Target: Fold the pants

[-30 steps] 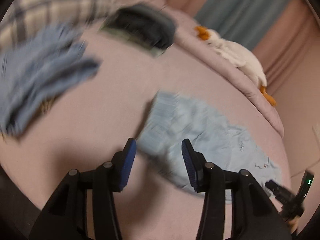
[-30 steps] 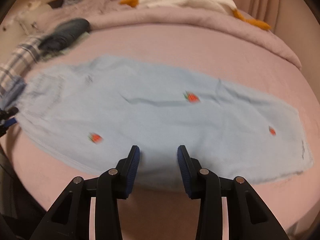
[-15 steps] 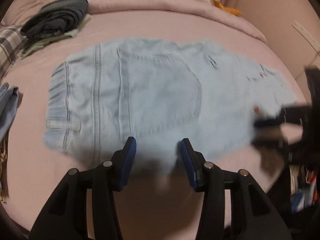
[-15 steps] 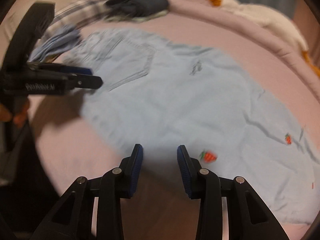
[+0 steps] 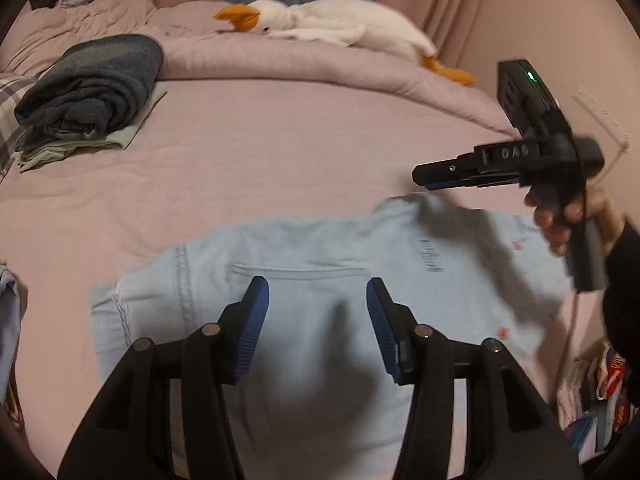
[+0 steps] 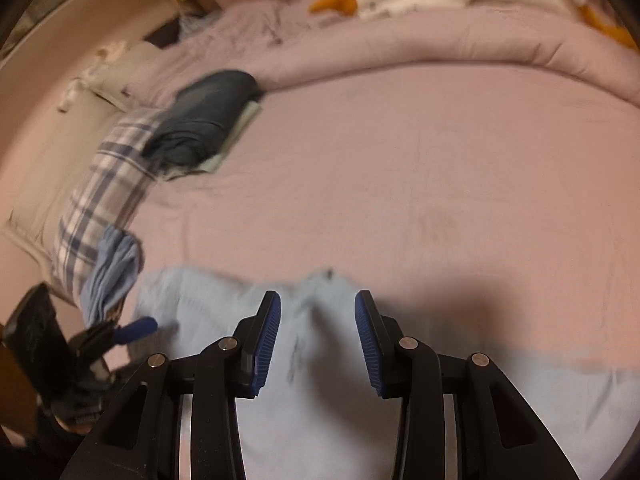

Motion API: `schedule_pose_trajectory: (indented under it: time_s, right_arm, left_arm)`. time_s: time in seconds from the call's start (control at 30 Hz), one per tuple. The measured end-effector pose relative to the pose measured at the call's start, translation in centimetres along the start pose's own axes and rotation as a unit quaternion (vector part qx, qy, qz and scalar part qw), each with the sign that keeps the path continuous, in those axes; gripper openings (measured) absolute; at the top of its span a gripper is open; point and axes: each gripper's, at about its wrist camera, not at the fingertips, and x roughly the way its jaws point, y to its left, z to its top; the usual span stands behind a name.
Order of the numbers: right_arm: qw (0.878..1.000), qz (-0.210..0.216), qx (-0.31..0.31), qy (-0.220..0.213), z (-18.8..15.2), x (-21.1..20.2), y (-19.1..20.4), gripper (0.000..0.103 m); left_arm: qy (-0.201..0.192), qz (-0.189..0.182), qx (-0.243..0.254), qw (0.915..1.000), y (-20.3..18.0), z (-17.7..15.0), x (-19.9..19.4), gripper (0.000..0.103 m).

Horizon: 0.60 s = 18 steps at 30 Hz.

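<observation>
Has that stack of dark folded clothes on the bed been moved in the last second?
No. The dark folded clothes still sit beside the rolled pink duvet, on the pale green garment; only the cameras swung.

A wide bed covered in a mauve-pink sheet [image 5: 280, 152] is carrying pale blue denim pants [image 5: 304, 280] lying flat near its front edge. A stack of folded dark blue clothes [image 5: 92, 80] is sitting at the back left, and a white plush goose [image 5: 340, 26] is lying along the bunched pink duvet [image 5: 280, 58].
</observation>
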Motion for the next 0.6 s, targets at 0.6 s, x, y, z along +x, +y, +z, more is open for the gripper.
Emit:
schedule_pose_trajectory:
  time_s: [0.6]
  right_arm:
    - [0.995,-0.079,-0.042,-0.041,-2.5,0.0,2.6,0.007]
  left_arm:
    - [0.023,0.039,-0.044,0.9980,4.6,-3.8,-0.3,0.014]
